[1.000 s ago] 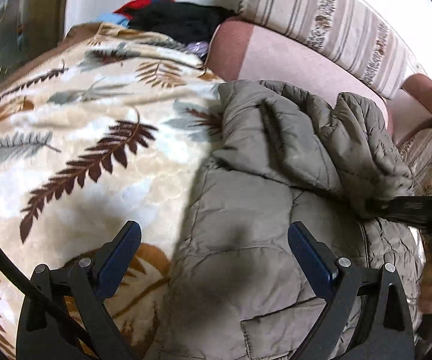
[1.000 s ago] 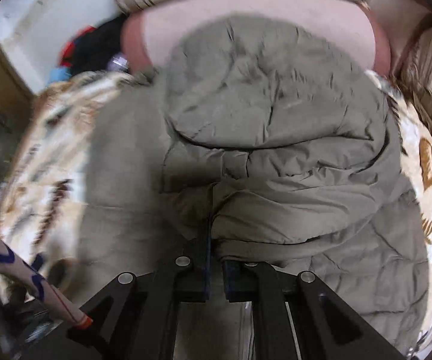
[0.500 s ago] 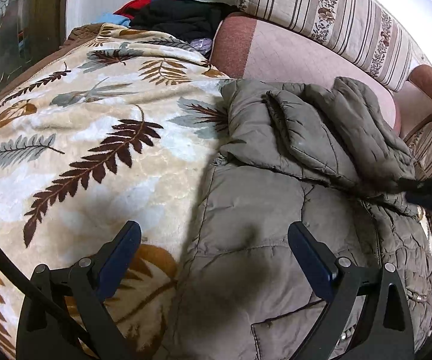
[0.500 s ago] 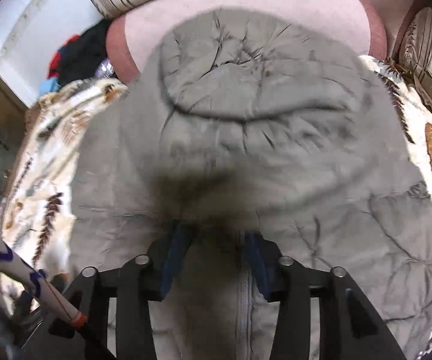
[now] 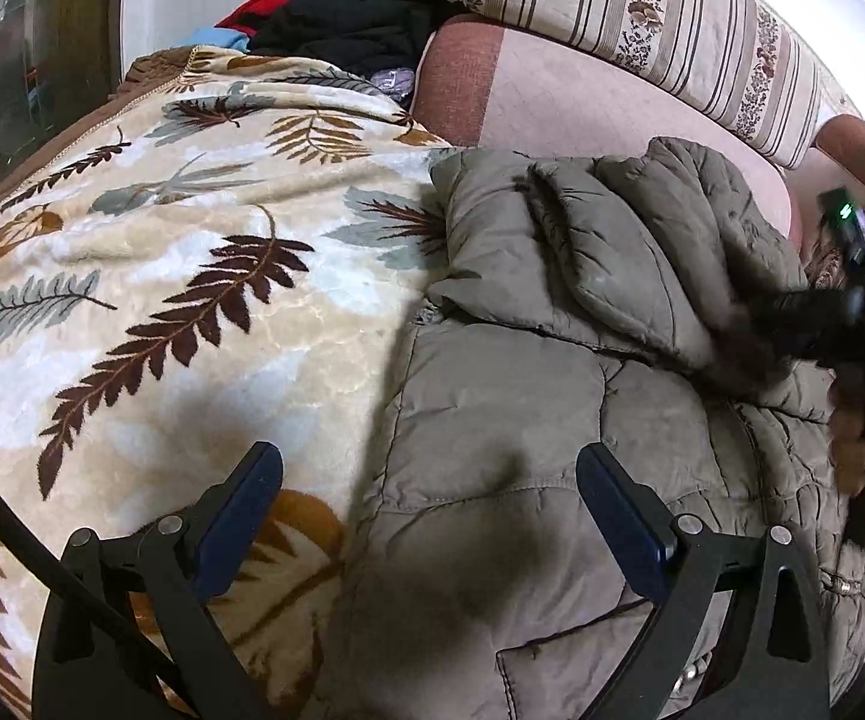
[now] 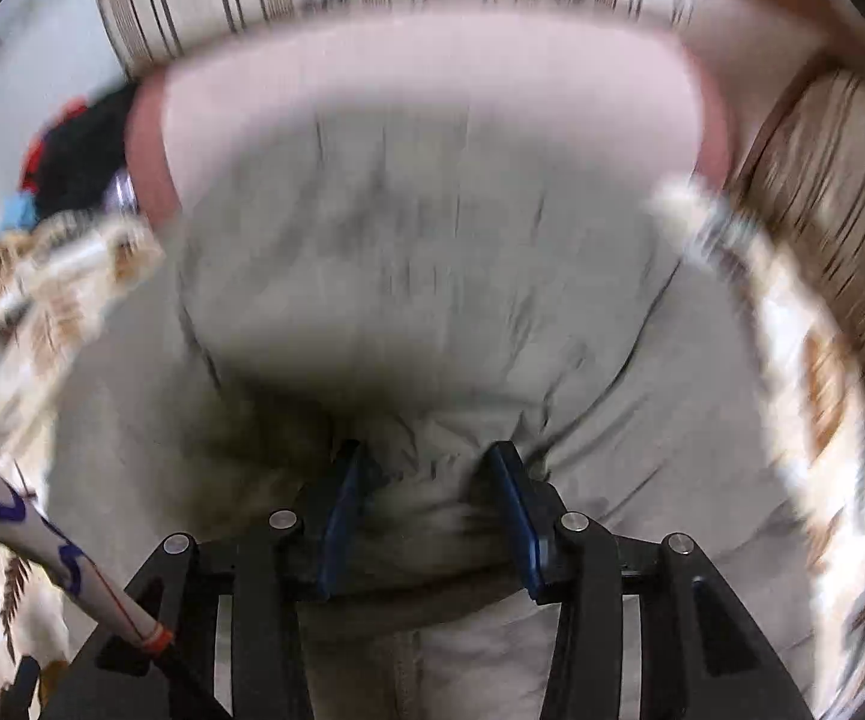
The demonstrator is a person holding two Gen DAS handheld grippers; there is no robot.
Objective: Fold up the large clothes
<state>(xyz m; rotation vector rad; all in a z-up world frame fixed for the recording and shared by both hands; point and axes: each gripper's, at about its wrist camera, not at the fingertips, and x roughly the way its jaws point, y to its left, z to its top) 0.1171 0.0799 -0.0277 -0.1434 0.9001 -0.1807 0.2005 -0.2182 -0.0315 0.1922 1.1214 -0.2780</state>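
A large olive quilted jacket [image 5: 522, 396] lies on a leaf-patterned blanket [image 5: 192, 276], its upper part folded down over the body. My left gripper [image 5: 429, 498] is open and empty, hovering over the jacket's left edge. My right gripper [image 6: 426, 480] is partly open with a bunch of the jacket's [image 6: 432, 252] fabric between its blue pads [image 6: 339, 498]. The right wrist view is blurred by motion. The right gripper also shows in the left wrist view [image 5: 780, 324] at the far right, against the folded fabric.
A pink sofa seat [image 5: 552, 96] and striped cushion [image 5: 672, 18] lie behind the jacket. A pile of dark and red clothes [image 5: 336, 24] sits at the back left. A striped armrest [image 6: 840, 192] stands at the right.
My right gripper, shut on the jacket a second ago, has opened its jaws and pushed forward over the folded part. The left gripper has stayed open and almost still.
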